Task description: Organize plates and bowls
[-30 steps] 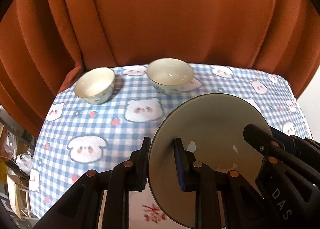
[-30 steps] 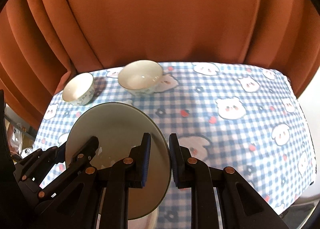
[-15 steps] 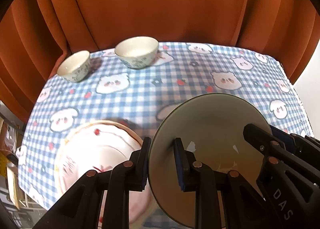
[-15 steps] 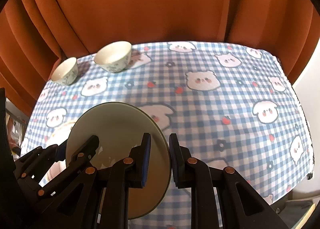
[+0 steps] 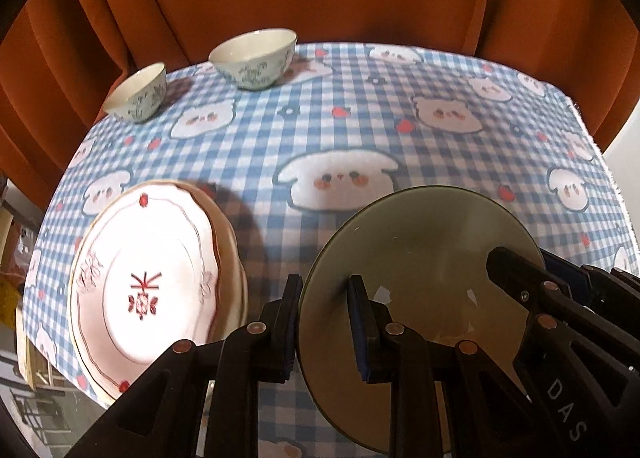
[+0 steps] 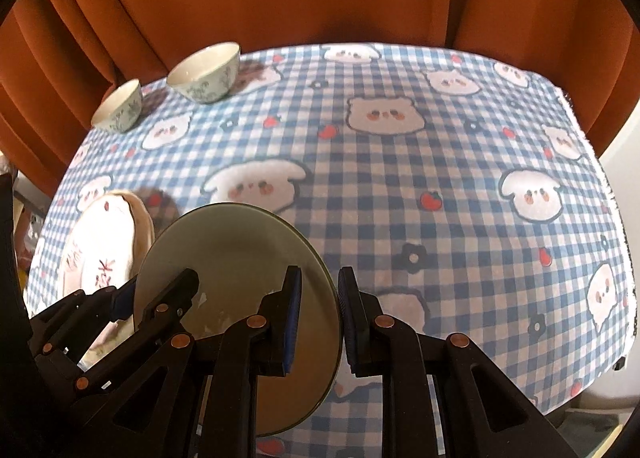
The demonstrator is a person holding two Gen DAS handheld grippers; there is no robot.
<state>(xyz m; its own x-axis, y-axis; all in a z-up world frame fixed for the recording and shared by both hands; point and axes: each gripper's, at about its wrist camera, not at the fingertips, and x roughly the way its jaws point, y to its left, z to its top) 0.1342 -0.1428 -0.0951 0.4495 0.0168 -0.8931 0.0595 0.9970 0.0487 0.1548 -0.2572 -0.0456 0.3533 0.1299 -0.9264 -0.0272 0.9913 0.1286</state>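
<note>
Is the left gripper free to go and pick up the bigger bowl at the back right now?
Probably not. The left gripper is shut on the green plate, which the right gripper grips too. The larger bowl sits far across the checkered cloth, with nothing between.

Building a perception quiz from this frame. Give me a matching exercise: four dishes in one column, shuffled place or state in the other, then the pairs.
Things:
1. olive plate
2. pink plate
3. large bowl
4. small bowl

States:
A. far left corner, by the curtain
B. gripped at both rims by the left claw and right claw
C. lying on the tablecloth, near left
D. far edge, patterned, to the right of its smaller twin

Pairs: 1-B, 2-C, 3-D, 4-A
</note>
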